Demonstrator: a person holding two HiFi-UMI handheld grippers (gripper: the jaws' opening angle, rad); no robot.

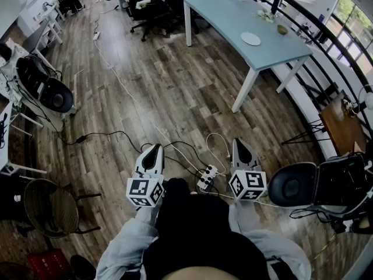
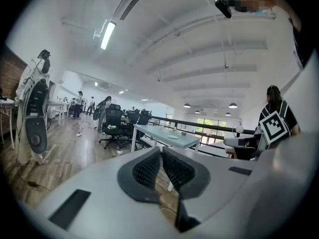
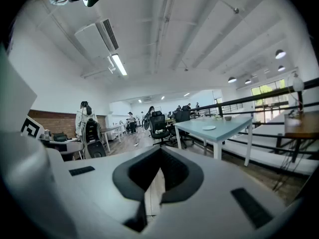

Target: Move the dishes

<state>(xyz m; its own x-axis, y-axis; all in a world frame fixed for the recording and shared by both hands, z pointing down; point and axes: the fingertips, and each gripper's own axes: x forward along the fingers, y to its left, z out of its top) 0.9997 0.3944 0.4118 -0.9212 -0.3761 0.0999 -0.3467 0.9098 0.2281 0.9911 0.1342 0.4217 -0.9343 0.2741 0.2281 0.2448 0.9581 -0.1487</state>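
Ahead, across a wooden floor [image 1: 175,86], a pale table [image 1: 227,13] is seen, with a plate [image 1: 250,38] and a bowl [image 1: 282,29] toward its right end, well apart from both grippers. The left gripper [image 1: 153,149] and right gripper [image 1: 239,143] are held roughly level, jaws together and empty, probably because the dishes are out of reach. The round plate lies flat with no long axis, and the bowl opens upward.
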